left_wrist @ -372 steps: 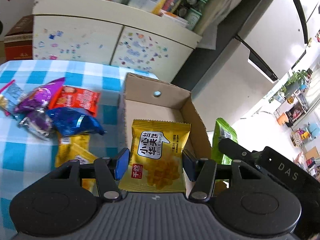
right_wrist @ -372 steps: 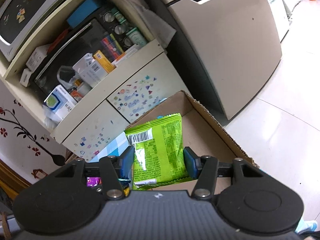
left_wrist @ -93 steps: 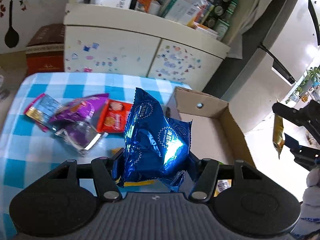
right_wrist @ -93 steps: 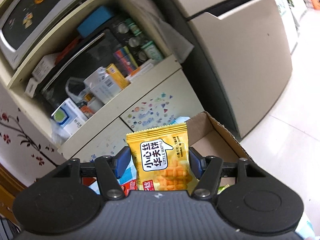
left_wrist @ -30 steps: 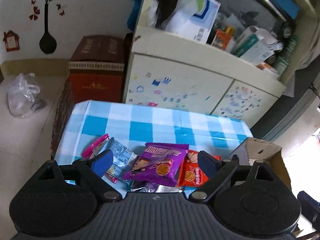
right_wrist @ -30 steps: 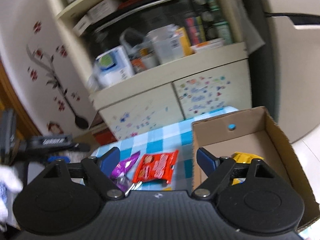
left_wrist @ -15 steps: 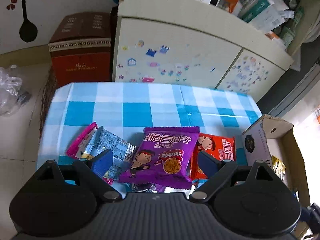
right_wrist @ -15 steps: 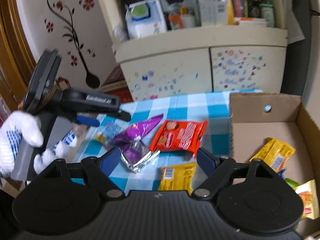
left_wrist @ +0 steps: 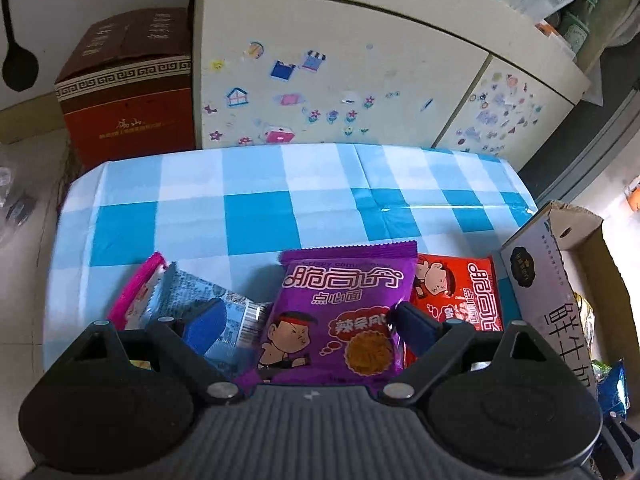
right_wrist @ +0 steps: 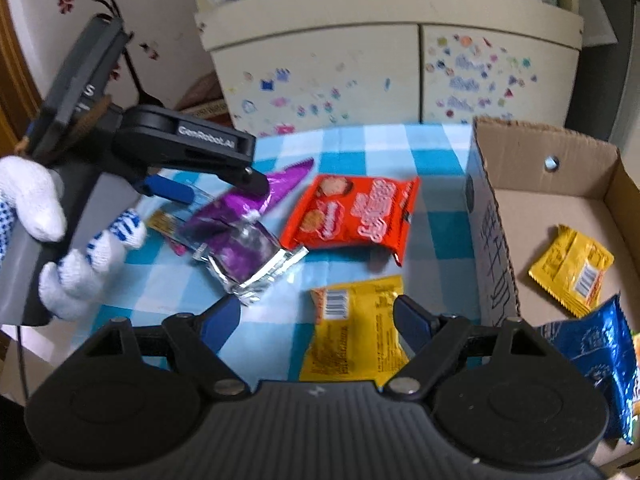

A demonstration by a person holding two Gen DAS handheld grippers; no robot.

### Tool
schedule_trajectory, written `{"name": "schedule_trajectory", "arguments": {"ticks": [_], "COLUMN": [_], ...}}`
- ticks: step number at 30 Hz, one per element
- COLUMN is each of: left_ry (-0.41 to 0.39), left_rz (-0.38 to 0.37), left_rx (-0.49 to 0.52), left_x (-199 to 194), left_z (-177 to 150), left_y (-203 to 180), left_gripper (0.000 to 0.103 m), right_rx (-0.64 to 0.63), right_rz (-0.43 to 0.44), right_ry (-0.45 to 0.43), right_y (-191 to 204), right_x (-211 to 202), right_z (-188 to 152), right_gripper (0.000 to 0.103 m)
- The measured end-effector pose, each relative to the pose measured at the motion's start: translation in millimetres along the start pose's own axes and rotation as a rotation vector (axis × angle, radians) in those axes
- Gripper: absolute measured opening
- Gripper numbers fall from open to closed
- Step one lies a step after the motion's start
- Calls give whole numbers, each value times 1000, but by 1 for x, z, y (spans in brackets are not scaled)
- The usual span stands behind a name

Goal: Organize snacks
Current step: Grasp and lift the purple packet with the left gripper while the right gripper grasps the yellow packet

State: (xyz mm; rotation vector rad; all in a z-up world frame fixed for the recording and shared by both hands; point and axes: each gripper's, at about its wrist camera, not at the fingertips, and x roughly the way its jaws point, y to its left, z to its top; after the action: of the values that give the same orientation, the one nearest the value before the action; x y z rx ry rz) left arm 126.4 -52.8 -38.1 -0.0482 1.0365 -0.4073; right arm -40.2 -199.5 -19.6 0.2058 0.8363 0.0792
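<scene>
My left gripper (left_wrist: 310, 322) is open, its fingers straddling a purple snack packet (left_wrist: 344, 316) on the blue-checked tablecloth (left_wrist: 256, 208). A red packet (left_wrist: 460, 292) lies to its right and a blue-grey packet (left_wrist: 192, 296) with a pink one to its left. My right gripper (right_wrist: 316, 322) is open and empty above a yellow packet (right_wrist: 352, 332). In the right wrist view the left gripper (right_wrist: 200, 184) hovers over the purple packet (right_wrist: 240, 216), beside the red packet (right_wrist: 356, 212). The cardboard box (right_wrist: 560, 184) holds a yellow packet (right_wrist: 572, 264) and a blue packet (right_wrist: 588, 356).
A cream cabinet (left_wrist: 340, 80) with stickers stands behind the table. A dark red carton (left_wrist: 124, 84) sits on the floor at the left. The cardboard box (left_wrist: 560, 272) stands at the table's right edge. A shelf of clutter runs above the cabinet.
Both grippers have let go of the packets they held and are open. Both have dropped closer to the table, the left over the purple packet, the right over the yellow one.
</scene>
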Motion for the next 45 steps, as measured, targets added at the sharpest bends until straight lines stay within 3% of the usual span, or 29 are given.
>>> {"name": "schedule_trajectory", "arguments": {"ticks": [10, 21, 23, 25, 27, 31, 45], "left_ry": [-11, -12, -9, -8, -13, -9, -52], "left_rz": [-2, 0, 20, 26, 31, -12, -9], "left_rx": [54, 87, 103, 111, 95, -5, -166], "left_x": [14, 21, 22, 21, 19, 12, -9], "left_z": [0, 1, 0, 0, 1, 7, 15], "left_y": [-9, -18, -23, -25, -24, -14, 3], "left_gripper": [103, 101, 97, 90, 81, 68, 68], "right_rx": [50, 145, 143, 133, 141, 148, 128], "right_rz": [-59, -53, -60, -62, -52, -18, 20], "right_ry": [45, 89, 81, 76, 74, 78, 25], "right_y": [0, -12, -11, -11, -12, -11, -6], "right_x": [20, 37, 36, 36, 34, 32, 18], "right_z": [-3, -4, -5, -3, -2, -2, 8], "right_gripper": [84, 83, 79, 63, 57, 55, 55]}}
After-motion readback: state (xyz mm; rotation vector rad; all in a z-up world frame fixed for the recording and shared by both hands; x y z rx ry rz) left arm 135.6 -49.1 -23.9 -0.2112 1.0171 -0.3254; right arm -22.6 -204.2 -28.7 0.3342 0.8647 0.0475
